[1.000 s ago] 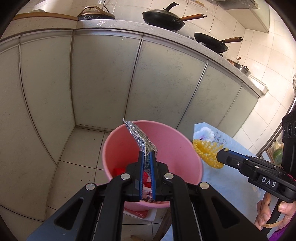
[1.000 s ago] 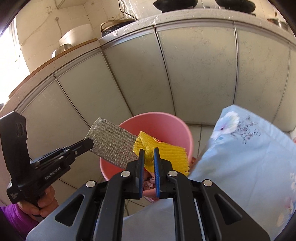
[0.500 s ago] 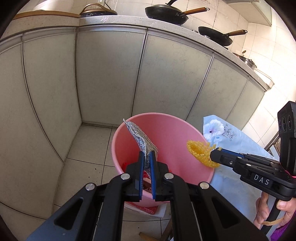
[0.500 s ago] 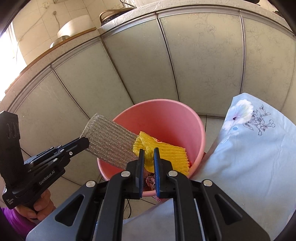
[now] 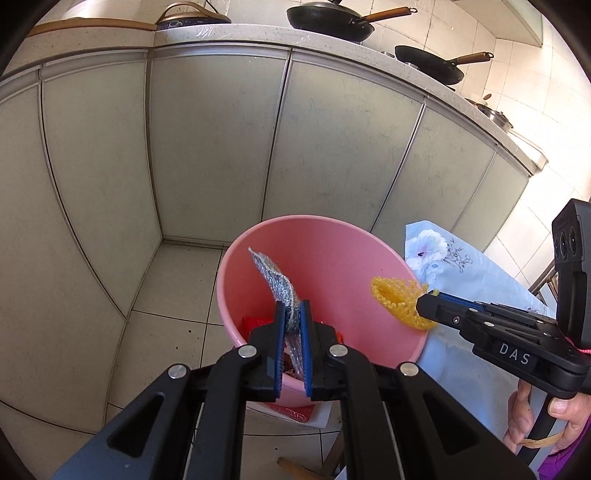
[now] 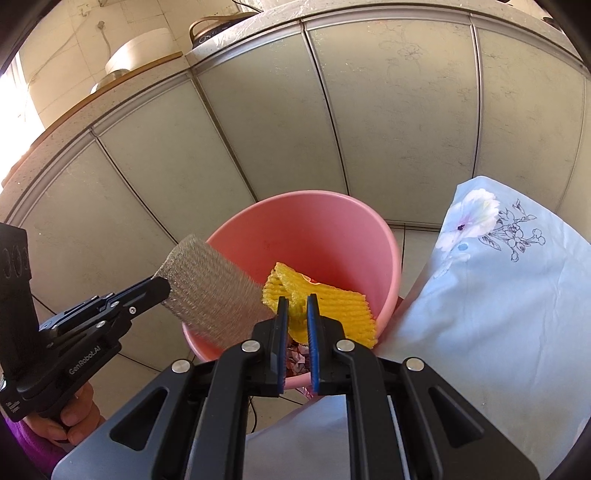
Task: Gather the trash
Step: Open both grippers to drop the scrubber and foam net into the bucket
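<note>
- Pale grey cabinet doors [image 5: 207,147] ran beneath a speckled counter [image 5: 229,31].
- Tiled floor [image 5: 173,280] lay below.
- Sunlight brightened the white-tiled far-right wall [image 5: 517,77].

We see the right gripper [image 5: 424,304] now lower and closer in, so its yellow foam net [image 5: 397,301] hangs over the rim of the pink bucket [image 5: 332,258] rather than out above the floral cloth [image 5: 461,273]. In both wrist views the bucket sits larger and nearer beneath the silver mesh piece [image 6: 214,291].
</note>
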The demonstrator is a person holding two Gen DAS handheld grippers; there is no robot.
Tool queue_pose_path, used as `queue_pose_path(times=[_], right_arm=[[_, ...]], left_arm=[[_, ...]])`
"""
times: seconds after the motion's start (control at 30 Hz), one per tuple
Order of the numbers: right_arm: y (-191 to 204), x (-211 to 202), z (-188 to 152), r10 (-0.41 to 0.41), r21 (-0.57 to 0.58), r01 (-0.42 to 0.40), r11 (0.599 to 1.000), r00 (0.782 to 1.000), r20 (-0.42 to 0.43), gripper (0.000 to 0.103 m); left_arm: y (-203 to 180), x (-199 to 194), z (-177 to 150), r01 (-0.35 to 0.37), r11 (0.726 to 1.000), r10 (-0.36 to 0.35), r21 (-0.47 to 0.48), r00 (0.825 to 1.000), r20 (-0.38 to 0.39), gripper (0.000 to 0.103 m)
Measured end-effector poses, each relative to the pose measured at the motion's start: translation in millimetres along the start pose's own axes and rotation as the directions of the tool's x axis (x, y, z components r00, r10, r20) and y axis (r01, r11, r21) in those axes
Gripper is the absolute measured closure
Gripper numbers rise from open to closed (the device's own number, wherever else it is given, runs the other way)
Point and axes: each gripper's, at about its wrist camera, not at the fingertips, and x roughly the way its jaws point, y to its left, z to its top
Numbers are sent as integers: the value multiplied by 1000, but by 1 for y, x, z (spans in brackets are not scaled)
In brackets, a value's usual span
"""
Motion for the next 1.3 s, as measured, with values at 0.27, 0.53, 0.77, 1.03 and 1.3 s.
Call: queue_pose_path(times=[0.27, 0.53, 0.77, 1.03, 1.3], right_arm=[[2, -3, -2, -9, -5, 9, 1000, 1000, 15, 93], [3, -7, -3, -15, -3, 15, 1000, 1000, 24, 93], [1, -12, -2, -26, -1, 26, 1000, 999, 36, 93], [1, -22, -3, -52, -12, 53, 999, 997, 59, 92], [-4, -41, -3, -64, -25, 67, 997, 992, 111, 83]], left_arm=[[-3, 0, -2, 13, 1000, -13, 5, 1000, -4, 92], [-7, -4, -1, 18, 1000, -18, 12, 1000, 3, 76], [-10, -5, 0, 20, 1000, -20, 14, 1000, -4, 68], [-15, -7, 1, 31, 999, -31, 15, 999, -17, 63], [-31, -11, 7, 38, 999, -38, 27, 999, -12, 63]])
